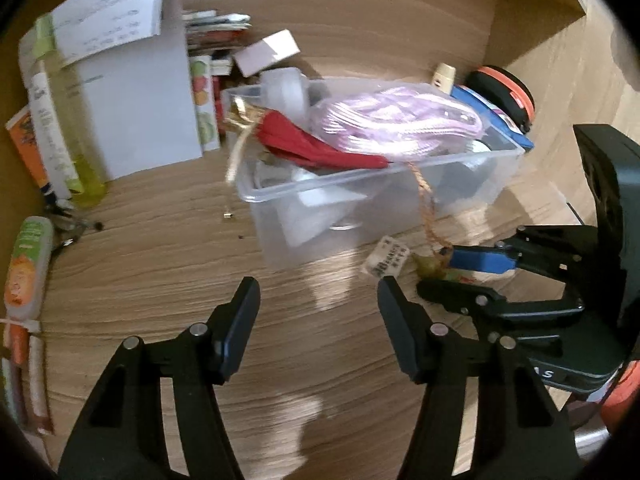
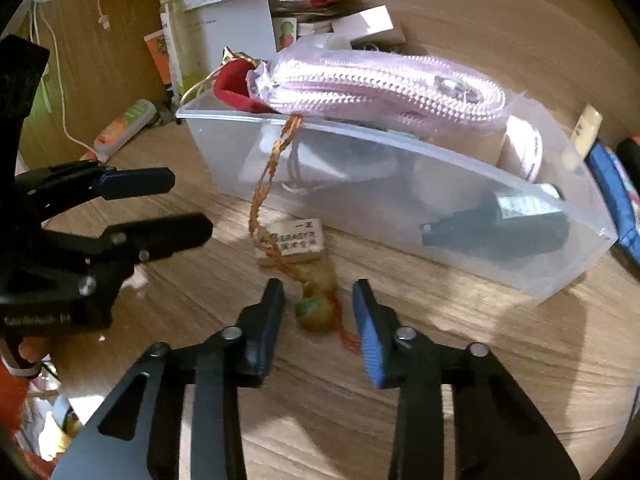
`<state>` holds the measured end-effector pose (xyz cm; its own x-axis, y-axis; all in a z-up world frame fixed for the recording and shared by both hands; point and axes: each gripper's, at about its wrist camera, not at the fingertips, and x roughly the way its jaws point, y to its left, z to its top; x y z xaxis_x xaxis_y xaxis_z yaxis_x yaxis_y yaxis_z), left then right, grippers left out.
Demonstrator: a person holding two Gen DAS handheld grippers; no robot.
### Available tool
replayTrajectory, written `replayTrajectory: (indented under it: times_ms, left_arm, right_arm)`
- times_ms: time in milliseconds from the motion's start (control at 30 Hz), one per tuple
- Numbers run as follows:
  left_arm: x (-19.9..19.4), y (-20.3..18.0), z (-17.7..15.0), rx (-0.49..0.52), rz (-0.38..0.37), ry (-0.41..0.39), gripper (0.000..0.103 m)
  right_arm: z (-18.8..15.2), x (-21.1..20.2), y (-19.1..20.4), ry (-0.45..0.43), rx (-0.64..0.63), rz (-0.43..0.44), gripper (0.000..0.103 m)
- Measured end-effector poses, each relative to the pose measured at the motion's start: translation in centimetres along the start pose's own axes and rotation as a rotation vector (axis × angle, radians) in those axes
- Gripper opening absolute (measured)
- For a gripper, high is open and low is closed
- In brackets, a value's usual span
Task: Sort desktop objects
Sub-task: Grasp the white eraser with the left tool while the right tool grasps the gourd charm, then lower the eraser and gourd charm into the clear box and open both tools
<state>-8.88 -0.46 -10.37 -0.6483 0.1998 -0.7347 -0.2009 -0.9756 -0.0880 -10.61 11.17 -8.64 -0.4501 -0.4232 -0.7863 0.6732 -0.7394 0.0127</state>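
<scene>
— Wood-grain table [image 1: 160, 280] underneath it all. What's nearest?

— The right tool [image 2: 318, 292]. Its jaws are parted, one on each side of the green-and-amber bead pendant [image 2: 316, 310] lying on the table. I see gaps both sides, so no grip yet.

— Why straddle it?

— Likely to pinch the bead, the one solid part of a limp string.

— And the left tool [image 1: 318, 282]?

— Parted and empty, just beside the right one, perhaps ready to steady something.

— Further out?

— A small printed tag [image 2: 294, 242] lies past the bead. The braided orange cord [image 2: 272, 168] climbs from there over the rim of the clear plastic bin [image 2: 400, 216]. So the pendant is half in, dangling out.

— What's on top of the bin?

— A pink braided rope in a clear bag [image 2: 380, 80], beside a red cloth pouch [image 2: 232, 80]. It's heaped full, which may be why the pendant slid out.
</scene>
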Motion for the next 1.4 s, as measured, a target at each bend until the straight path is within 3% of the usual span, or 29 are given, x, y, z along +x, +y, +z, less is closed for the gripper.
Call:
replayTrajectory:
  times_ms: [133, 267, 500, 867, 1000, 1400]
  left_arm:
    - [1.0, -0.9, 0.5, 0.023, -0.029, 0.025, 0.056]
    - [2.4, -2.0, 0.8, 0.063, -0.063, 0.074, 0.041]
    - [3.9, -3.2, 1.6, 0.084, -0.068, 0.107, 0.040]
    - [4.7, -5.5, 1.9, 0.148, -0.010, 0.086, 0.024]
    - [4.2, -4.8, 1.7, 0.113, -0.016, 0.085, 0.023]
    - [-1.6, -1.0, 0.2, -0.057, -0.005, -0.054, 0.023]
  right_arm:
    - [-0.1, 0.0, -0.4, 0.000, 0.000, 0.017, 0.018]
    - [-0.4, -0.4, -1.3, -0.004, 0.023, 0.029, 0.018]
    - [-0.5, -2.2, -3.2, -0.051, 0.073, 0.048, 0.018]
    - [-0.4, -4.6, -5.6, -0.116, 0.126, 0.051, 0.018]
    - [-0.3, -5.9, -6.4, -0.148, 0.140, 0.037, 0.018]
    - [0.3, -8.8, -7.5, -0.222, 0.154, 0.006, 0.018]
